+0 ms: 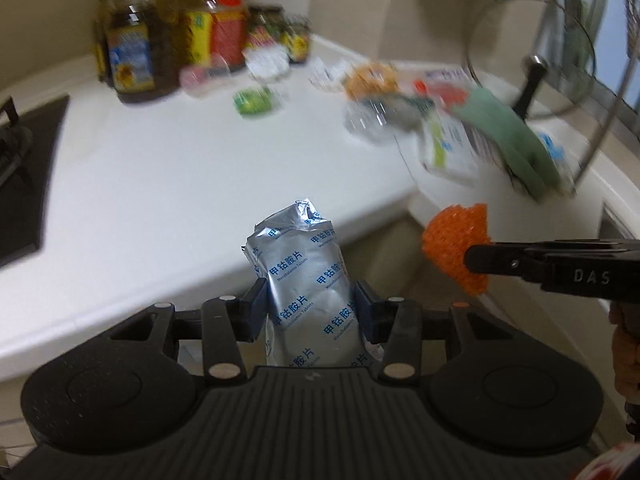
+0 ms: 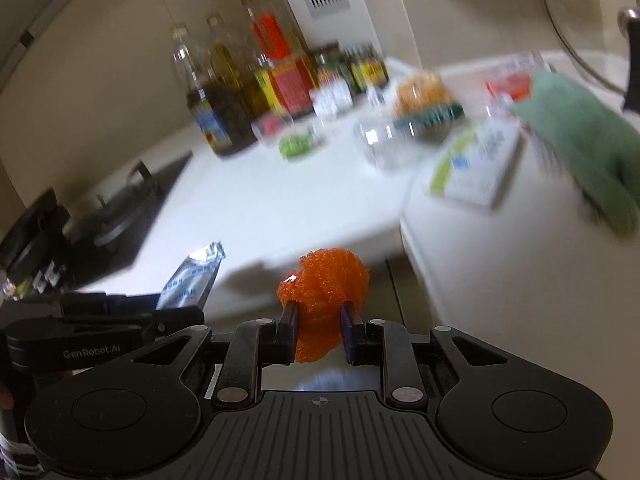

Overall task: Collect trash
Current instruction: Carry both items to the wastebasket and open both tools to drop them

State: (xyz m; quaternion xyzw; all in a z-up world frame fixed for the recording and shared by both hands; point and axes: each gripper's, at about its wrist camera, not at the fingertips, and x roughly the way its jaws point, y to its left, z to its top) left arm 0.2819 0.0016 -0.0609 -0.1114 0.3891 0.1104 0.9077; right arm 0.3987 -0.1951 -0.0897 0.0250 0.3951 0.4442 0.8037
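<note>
A silver foil tablet pouch (image 1: 308, 280) was clamped upright in the narrowly closed left gripper (image 1: 310, 308). An orange mesh ball (image 2: 324, 300) was pinched by the right gripper (image 2: 318, 330). Both were held off the white surface's (image 1: 180, 168) front edge.

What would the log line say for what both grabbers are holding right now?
left gripper: shut on silver foil tablet pouch | right gripper: shut on orange mesh ball | both off the white countertop
</note>
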